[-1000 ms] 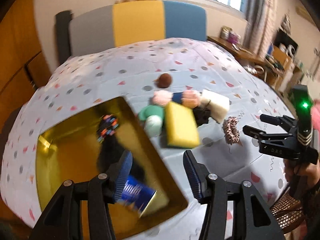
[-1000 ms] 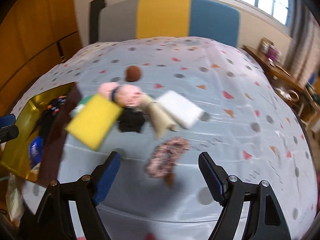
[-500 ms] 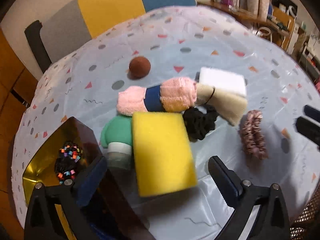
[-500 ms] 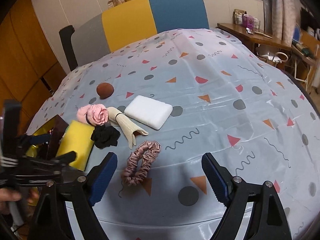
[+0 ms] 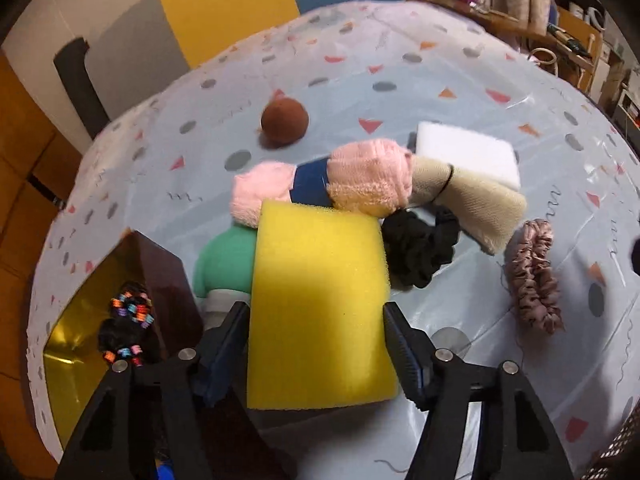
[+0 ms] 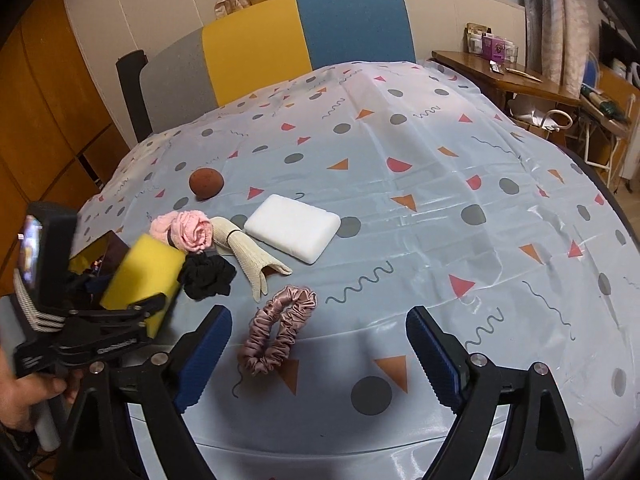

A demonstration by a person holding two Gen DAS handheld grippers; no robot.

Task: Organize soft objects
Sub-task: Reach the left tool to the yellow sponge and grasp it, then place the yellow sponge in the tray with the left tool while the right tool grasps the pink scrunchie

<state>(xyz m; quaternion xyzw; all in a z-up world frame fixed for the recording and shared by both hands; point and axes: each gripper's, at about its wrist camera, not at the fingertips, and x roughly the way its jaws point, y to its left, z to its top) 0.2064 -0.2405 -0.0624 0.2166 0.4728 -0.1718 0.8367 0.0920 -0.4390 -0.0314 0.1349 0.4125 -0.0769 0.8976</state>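
Left wrist view: my left gripper [image 5: 316, 348] straddles the yellow sponge [image 5: 320, 304] by the table's [image 5: 460, 80] left edge, jaws having just been closing, both pads at the sponge's sides; whether they press I cannot tell. A gold box [image 5: 80, 340] at that edge holds beaded hair ties [image 5: 126, 328]. Pink towel [image 5: 328, 184], black scrunchie [image 5: 420, 252] and white sponge [image 5: 464, 152] lie behind.

Right wrist view: my right gripper [image 6: 320, 356] hangs wide open and empty near the front edge, jaws having just been opening, the pink scrunchie [image 6: 280, 328] between them, untouched.
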